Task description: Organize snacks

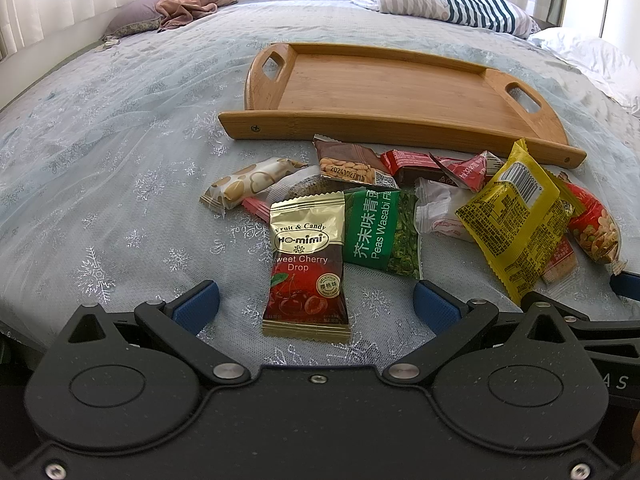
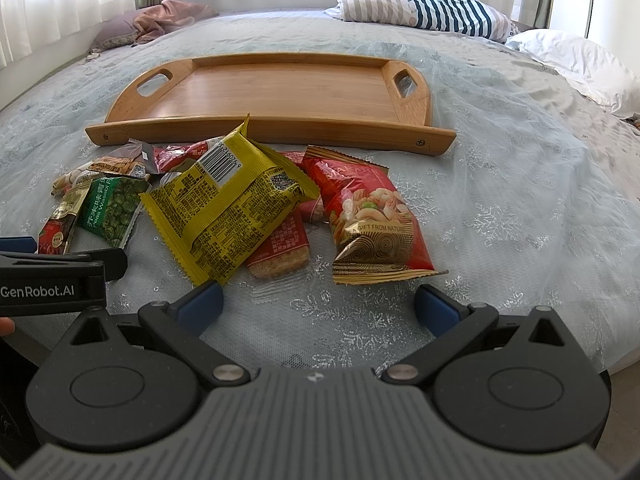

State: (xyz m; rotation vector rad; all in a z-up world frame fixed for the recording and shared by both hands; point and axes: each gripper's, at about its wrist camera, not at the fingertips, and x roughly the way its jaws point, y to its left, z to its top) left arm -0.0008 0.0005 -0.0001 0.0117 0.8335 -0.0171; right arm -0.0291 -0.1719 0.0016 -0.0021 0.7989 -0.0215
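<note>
A pile of snack packets lies on the bed in front of a bare wooden tray (image 1: 384,92) (image 2: 280,92). Nearest my left gripper (image 1: 316,304) is a cherry candy packet (image 1: 306,264) (image 2: 60,224), lying between its open blue fingers. Beside it lie a green wasabi peas packet (image 1: 380,232) (image 2: 114,208), a yellow packet (image 1: 516,220) (image 2: 228,204) and a red mixed-nuts packet (image 1: 592,224) (image 2: 376,216). My right gripper (image 2: 318,306) is open, just short of the yellow and red packets, with a cracker bar (image 2: 280,252) ahead of it. Neither gripper holds anything.
The bed has a pale blue snowflake cover (image 1: 120,152) (image 2: 500,184). Striped pillows (image 1: 444,0) (image 2: 416,4) and a white pillow (image 2: 576,64) lie behind the tray, a mauve cushion with crumpled cloth (image 1: 176,8) far left. The left gripper's body (image 2: 52,280) shows at the right view's left edge.
</note>
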